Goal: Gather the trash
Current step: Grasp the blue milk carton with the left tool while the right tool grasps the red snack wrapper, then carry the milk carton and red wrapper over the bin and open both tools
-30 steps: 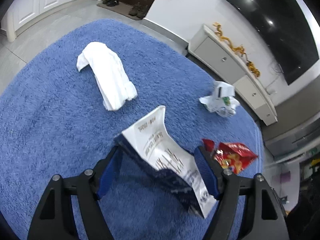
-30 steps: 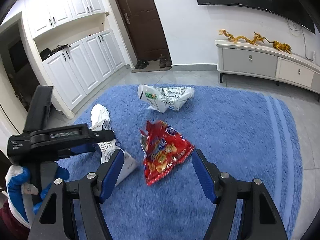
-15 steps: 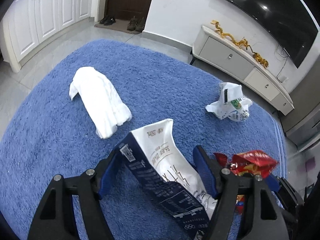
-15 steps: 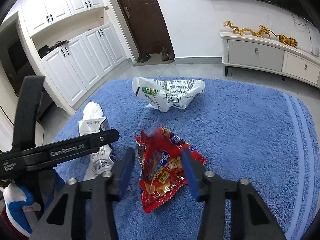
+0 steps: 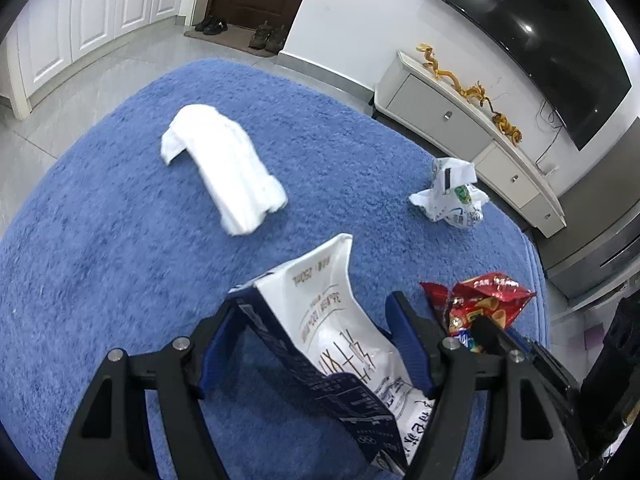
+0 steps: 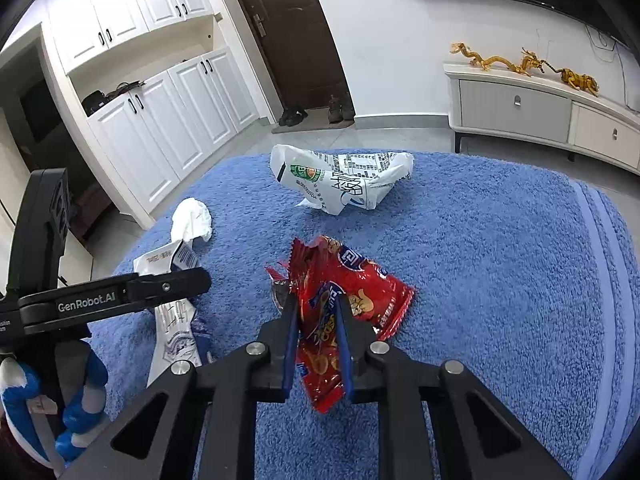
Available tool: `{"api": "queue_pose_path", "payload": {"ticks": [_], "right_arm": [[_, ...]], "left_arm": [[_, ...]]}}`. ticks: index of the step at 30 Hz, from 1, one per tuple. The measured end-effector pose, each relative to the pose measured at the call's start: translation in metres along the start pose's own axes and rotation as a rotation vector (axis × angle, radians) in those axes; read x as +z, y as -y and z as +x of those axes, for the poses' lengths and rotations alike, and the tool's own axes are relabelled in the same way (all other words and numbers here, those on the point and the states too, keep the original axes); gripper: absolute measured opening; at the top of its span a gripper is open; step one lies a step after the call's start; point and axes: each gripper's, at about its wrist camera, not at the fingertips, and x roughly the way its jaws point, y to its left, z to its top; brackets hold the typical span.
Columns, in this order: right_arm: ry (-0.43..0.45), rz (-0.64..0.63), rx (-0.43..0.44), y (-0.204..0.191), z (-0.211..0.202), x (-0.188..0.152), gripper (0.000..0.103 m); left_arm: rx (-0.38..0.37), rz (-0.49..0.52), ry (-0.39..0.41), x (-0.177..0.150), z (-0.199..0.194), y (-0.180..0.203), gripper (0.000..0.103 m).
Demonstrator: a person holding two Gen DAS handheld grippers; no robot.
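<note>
R gripper clamps 1 red chip bag; L gripper spread round 1 carton.

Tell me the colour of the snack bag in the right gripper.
Red snack bag, clearest in the right wrist view.

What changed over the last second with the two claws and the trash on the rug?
The right claw closed from open onto the red snack bag, pinching it. The left claw stays around the flattened milk carton. The white cloth and crumpled white bag stayed on the blue rug.
</note>
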Motion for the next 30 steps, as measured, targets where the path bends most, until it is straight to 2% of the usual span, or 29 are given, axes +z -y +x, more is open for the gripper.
{"api": "queue_pose_path", "payload": {"ticks": [8, 11, 12, 13, 14, 19, 24, 30], "right_arm": [[0.027, 0.024, 0.033, -0.001, -0.015, -0.009, 0.016], [0.036, 0.038, 0.042, -0.002, -0.024, -0.015, 0.016], [0.040, 0.048, 0.046, -0.001, -0.028, -0.017, 0.016], [0.042, 0.056, 0.048, -0.001, -0.030, -0.019, 0.016], [0.044, 0.064, 0.051, -0.001, -0.033, -0.021, 0.015], [0.041, 0.081, 0.054, -0.005, -0.043, -0.029, 0.014], [0.057, 0.074, 0.025, -0.010, -0.047, -0.016, 0.014], [0.040, 0.041, -0.020, -0.011, -0.023, 0.002, 0.014]], "left_arm": [[-0.010, -0.036, -0.017, -0.010, -0.011, -0.008, 0.068], [-0.021, -0.053, -0.006, -0.015, -0.016, -0.015, 0.055], [-0.045, -0.070, -0.008, -0.016, -0.017, -0.019, 0.048], [-0.065, -0.087, -0.014, -0.016, -0.018, -0.022, 0.046], [-0.076, -0.094, -0.017, -0.017, -0.019, -0.023, 0.039], [-0.127, -0.113, -0.026, -0.028, -0.027, -0.028, 0.036], [-0.138, -0.101, -0.017, -0.032, -0.034, -0.029, 0.036], [-0.150, -0.073, -0.013, -0.030, -0.035, -0.027, 0.036]]}}
